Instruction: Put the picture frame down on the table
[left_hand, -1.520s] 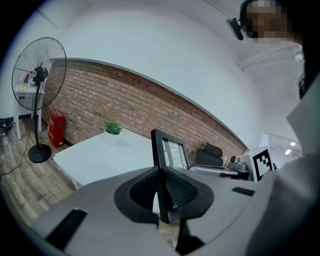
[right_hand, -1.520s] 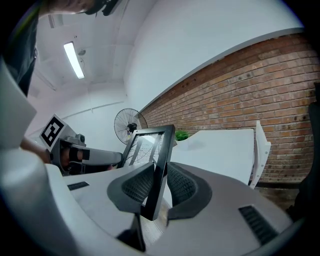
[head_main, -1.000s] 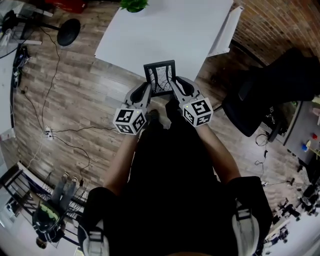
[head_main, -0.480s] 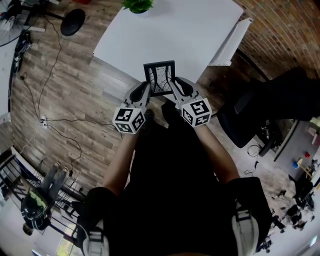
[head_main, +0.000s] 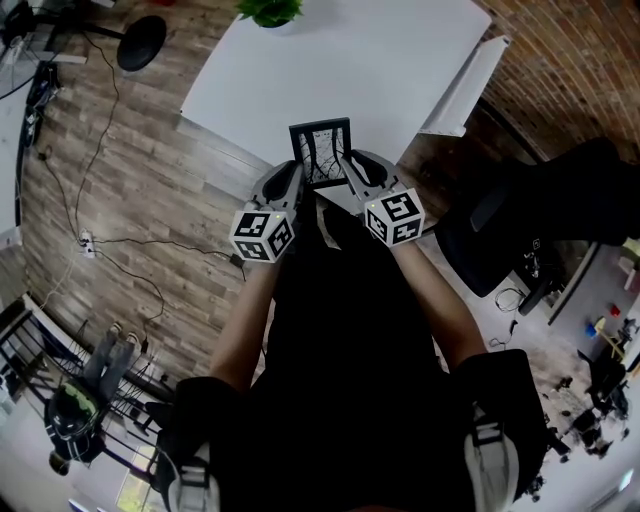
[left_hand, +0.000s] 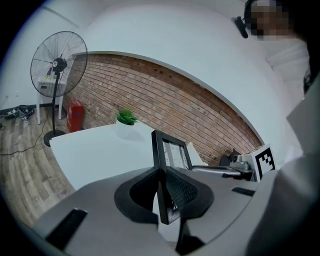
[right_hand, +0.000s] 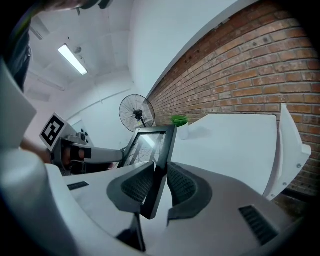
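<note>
A black picture frame (head_main: 320, 154) with a pale line drawing stands upright over the near edge of the white table (head_main: 340, 60). My left gripper (head_main: 293, 178) is shut on its left side bar and my right gripper (head_main: 350, 168) on its right side bar. In the left gripper view the frame (left_hand: 170, 152) rises edge-on out of the gripper (left_hand: 163, 189), clamped between the ribbed pads. The right gripper view shows the frame (right_hand: 161, 140) tilted, with the gripper (right_hand: 158, 182) closed on its edge. I cannot tell whether the frame's bottom touches the table.
A small green plant (head_main: 271, 9) in a white pot sits at the table's far edge. A white panel (head_main: 466, 82) leans at the table's right side by the brick wall. A black chair (head_main: 545, 205) stands on the right, a fan's base (head_main: 140, 45) and cables lie on the floor to the left.
Both grippers have carried the frame a little forward and down toward the table's near edge. The grip on both side bars is unchanged.
</note>
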